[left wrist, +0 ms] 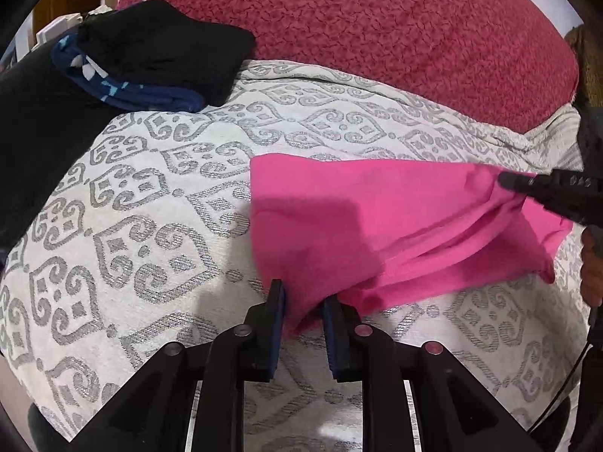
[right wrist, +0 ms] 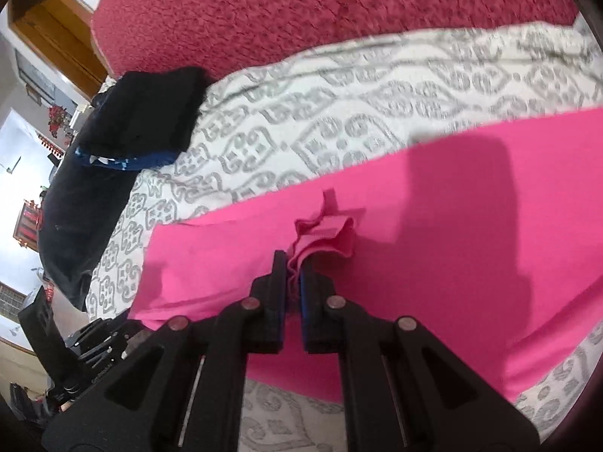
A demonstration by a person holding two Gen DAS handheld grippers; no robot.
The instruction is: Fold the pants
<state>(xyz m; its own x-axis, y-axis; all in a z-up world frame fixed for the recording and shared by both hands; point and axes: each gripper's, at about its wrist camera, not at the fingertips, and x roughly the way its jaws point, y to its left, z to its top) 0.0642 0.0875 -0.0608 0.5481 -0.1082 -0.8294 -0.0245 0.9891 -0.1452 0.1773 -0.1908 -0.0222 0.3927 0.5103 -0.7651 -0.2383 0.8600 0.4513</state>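
Note:
Bright pink pants (left wrist: 395,222) lie partly folded on a white bedspread with a grey pattern (left wrist: 150,203). My left gripper (left wrist: 301,301) has its jaws a little apart around the near corner of the pants. My right gripper (right wrist: 293,267) is shut on a bunched fold of the pink pants (right wrist: 433,233) and holds it lifted above the rest of the cloth. The right gripper also shows at the right edge of the left wrist view (left wrist: 508,180), pinching the far corner of the pants.
A stack of folded dark clothes, black on top of navy with light blue print (left wrist: 162,52), sits at the back left. A larger black garment (left wrist: 41,143) lies to its left. A dark pink textured blanket (left wrist: 377,22) covers the back of the bed.

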